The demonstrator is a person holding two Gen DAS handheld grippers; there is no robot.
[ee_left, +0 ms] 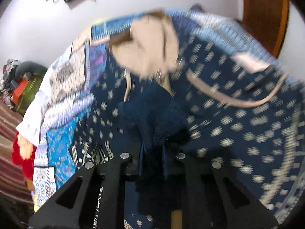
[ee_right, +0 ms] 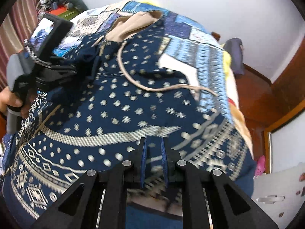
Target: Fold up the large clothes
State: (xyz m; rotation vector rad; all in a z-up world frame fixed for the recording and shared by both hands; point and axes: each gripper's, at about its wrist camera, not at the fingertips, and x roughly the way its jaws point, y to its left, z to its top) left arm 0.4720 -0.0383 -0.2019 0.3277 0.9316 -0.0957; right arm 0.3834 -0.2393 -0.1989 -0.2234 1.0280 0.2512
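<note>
While the navy patterned hoodie (ee_right: 133, 103) lies spread over a patchwork quilt (ee_right: 200, 43) on the bed, the left claw (ee_left: 152, 148) is clamped on a bunched fold of its dark fabric, which fills the narrow gap between the jaws. Ahead of that claw lie the tan hood lining (ee_left: 146, 45) and a pale drawstring (ee_left: 234, 99). The right claw (ee_right: 154, 162) has its jaws nearly together, with the hoodie's patterned hem showing between them; whether they pinch it I cannot tell. To its upper left, a hand (ee_right: 9, 101) holds the left claw.
</note>
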